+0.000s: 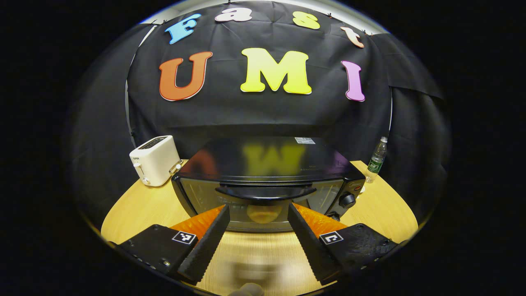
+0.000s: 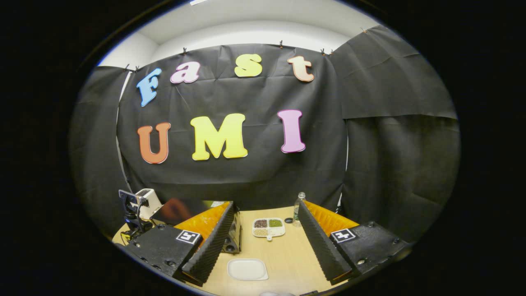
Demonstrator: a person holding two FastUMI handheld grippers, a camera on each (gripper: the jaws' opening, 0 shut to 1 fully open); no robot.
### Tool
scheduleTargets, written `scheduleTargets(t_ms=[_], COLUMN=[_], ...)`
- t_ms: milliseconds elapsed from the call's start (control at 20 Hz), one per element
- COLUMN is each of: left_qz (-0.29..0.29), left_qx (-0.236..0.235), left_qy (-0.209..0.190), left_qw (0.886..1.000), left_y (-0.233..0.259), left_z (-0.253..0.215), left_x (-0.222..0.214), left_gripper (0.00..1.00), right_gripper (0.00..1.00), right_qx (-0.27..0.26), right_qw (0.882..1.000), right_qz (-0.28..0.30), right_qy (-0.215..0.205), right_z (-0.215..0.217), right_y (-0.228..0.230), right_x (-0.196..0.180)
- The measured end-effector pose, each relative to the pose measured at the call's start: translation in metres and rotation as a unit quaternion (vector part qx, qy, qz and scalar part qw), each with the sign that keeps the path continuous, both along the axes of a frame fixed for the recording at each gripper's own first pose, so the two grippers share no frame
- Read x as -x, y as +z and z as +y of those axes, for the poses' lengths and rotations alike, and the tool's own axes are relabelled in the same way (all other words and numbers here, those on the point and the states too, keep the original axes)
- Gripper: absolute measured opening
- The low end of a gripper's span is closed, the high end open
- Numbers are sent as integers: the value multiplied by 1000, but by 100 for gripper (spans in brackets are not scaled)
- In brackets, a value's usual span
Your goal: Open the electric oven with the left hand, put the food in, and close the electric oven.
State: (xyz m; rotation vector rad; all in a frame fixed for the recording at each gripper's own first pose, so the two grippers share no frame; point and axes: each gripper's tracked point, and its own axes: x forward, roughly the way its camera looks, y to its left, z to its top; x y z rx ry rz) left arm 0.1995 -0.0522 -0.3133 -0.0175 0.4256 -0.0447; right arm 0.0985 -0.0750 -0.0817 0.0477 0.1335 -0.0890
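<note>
1. The wooden counter (image 1: 135, 205) carries everything in front of you.
2. The black electric oven (image 1: 267, 172) sits mid-counter, door closed, its handle (image 1: 265, 192) just beyond your left hand-held gripper (image 1: 258, 213), whose fingers are spread apart and empty.
3. Your right hand-held gripper (image 2: 266, 224) is also spread wide, holding nothing, above a white plate (image 2: 247, 269).
4. A white toaster (image 1: 155, 160) stands left of the oven.
5. A divided dish of food (image 2: 269, 227) lies farther back, near a water bottle (image 1: 377, 160).
</note>
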Motion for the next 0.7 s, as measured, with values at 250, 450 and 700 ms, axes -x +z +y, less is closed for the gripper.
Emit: scheduleTargets(t_ms=[250,450,700], left_qz=[-9,-8,-33], left_qx=[-6,-5,-11], left_qy=[-9,-8,-11], left_qw=[1000,1000,999], left_y=[1,0,33], left_z=[-8,-9,-9], left_x=[-8,-8,7], left_gripper=[93,94,95], right_gripper=[100,100,100], right_qx=[-3,-4,-7], right_qw=[1000,1000,1000], right_qz=[6,5,-3], right_qy=[2,-2,7], right_z=[0,-4,0], right_y=[-4,-3,7], right_x=[-2,-1,-2])
